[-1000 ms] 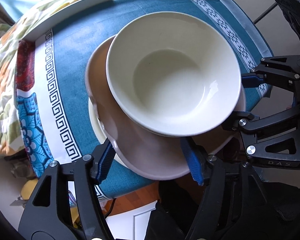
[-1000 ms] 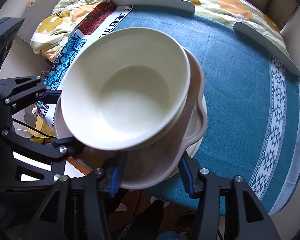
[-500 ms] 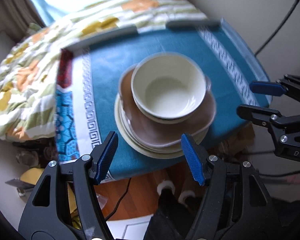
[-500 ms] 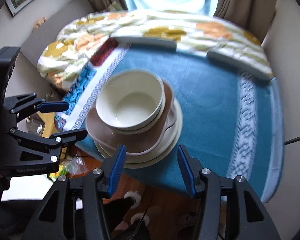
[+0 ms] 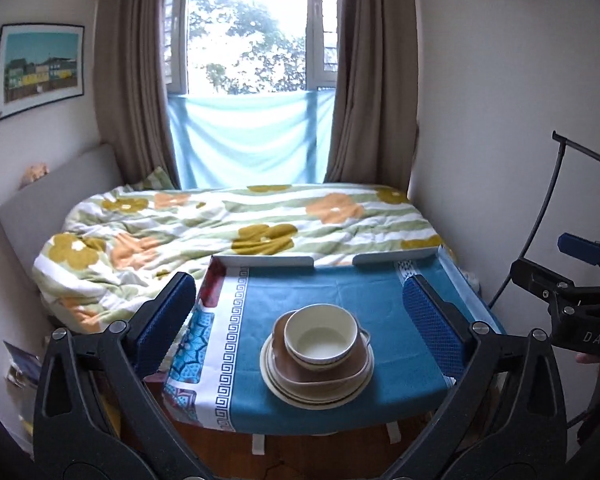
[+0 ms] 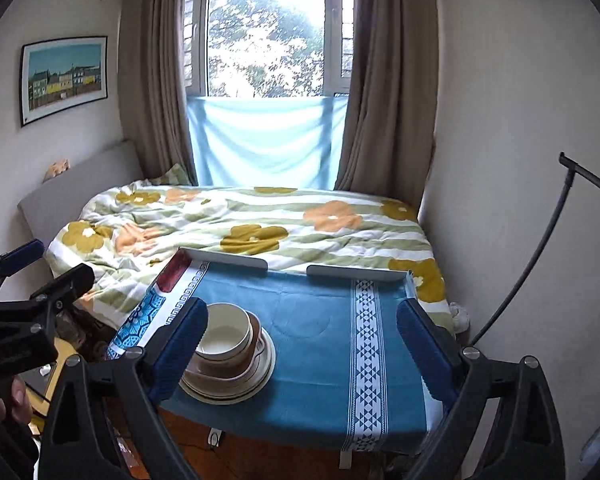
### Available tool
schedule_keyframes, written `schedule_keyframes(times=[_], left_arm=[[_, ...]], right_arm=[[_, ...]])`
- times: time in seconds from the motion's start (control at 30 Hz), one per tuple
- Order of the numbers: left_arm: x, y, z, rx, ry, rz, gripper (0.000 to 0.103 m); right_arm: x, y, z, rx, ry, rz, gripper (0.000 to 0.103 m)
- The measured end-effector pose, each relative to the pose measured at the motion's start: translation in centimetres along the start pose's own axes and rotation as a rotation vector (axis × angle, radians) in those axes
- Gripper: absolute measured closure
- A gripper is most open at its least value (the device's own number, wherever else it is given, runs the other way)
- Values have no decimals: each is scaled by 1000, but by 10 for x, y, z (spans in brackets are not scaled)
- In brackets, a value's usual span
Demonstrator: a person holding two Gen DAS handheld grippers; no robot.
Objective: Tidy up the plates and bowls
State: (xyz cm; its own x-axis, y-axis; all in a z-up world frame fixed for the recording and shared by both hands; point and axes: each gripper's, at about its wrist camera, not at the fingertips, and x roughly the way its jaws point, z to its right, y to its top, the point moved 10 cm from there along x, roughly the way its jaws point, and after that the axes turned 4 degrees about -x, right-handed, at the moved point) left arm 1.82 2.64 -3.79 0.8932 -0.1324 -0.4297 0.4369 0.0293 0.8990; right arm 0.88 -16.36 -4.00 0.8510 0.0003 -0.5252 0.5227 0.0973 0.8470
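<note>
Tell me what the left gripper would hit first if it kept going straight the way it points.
Probably the cream bowl topping the stack of dishes on the blue tablecloth. It sits between the left gripper's open fingers, though depth is hard to judge.

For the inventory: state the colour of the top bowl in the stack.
Cream-white bowl, clearest in the left wrist view.
</note>
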Motion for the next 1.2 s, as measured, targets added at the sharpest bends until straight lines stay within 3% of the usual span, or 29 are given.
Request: schedule_keyframes(times=[0.17, 0.33, 1.2], left_arm=[[-19, 4, 2, -21, -8, 44, 0], [-27, 5, 8, -3, 11, 62, 0], [-32, 6, 10, 19, 42, 70, 0]], right_arm=[[-18, -1, 18, 60, -60, 59, 8], [-28, -1, 23, 71, -62, 77, 8], [-25, -4, 17, 66, -67, 80, 8]])
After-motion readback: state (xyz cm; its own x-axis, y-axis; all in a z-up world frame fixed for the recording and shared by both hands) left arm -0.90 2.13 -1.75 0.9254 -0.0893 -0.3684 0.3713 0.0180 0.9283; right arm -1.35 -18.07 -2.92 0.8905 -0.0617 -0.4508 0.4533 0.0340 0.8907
